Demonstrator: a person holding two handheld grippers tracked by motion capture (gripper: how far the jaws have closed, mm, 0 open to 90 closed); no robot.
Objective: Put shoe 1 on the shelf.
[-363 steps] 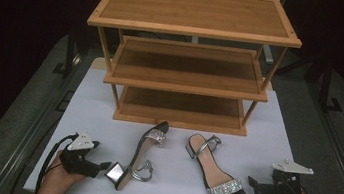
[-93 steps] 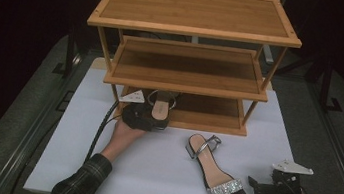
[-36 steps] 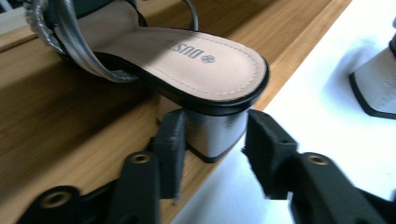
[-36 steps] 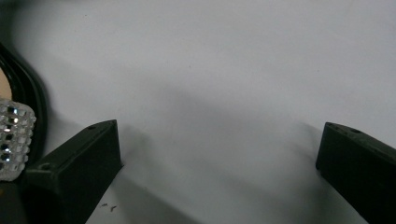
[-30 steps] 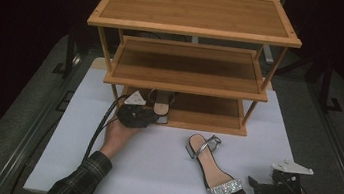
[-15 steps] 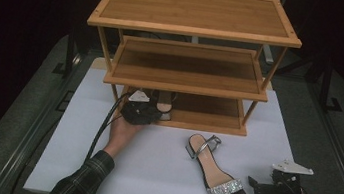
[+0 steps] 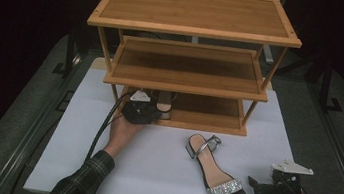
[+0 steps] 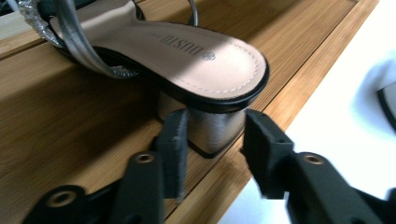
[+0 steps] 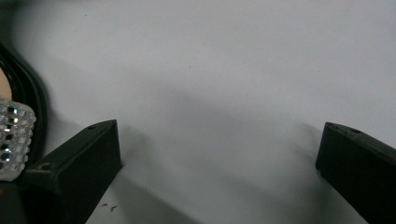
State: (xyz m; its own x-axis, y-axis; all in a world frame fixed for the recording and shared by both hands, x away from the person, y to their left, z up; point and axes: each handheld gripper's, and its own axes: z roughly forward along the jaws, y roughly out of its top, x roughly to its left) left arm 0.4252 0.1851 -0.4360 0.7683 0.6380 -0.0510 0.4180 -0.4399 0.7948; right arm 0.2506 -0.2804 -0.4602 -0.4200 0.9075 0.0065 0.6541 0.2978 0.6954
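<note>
Risk sits at the block heel [image 8: 215,130] of the sandal [image 8: 187,51] just placed on the lowest shelf [image 8: 70,140] of the bamboo rack [image 7: 194,29]: the left gripper [image 8: 212,154] has just been easing its fingers [image 8: 175,144] apart, and both pads now stand a sliver off the heel, which is between them but no longer pinched. Pulled back crookedly, one finger could catch the heel and drag the shoe off the shelf edge, which runs right beneath the fingertips. The heel looks like smooth brushed metal, the insole a matte stitched beige, the straps thin and glittery, so little friction resists a nudge. The second sandal [image 7: 218,171], black-soled with a rhinestone band, lies on the white worktop [image 7: 151,165] just left of the right gripper [image 9: 219,158], whose fingers gape wide and empty over the bare sheet.
</note>
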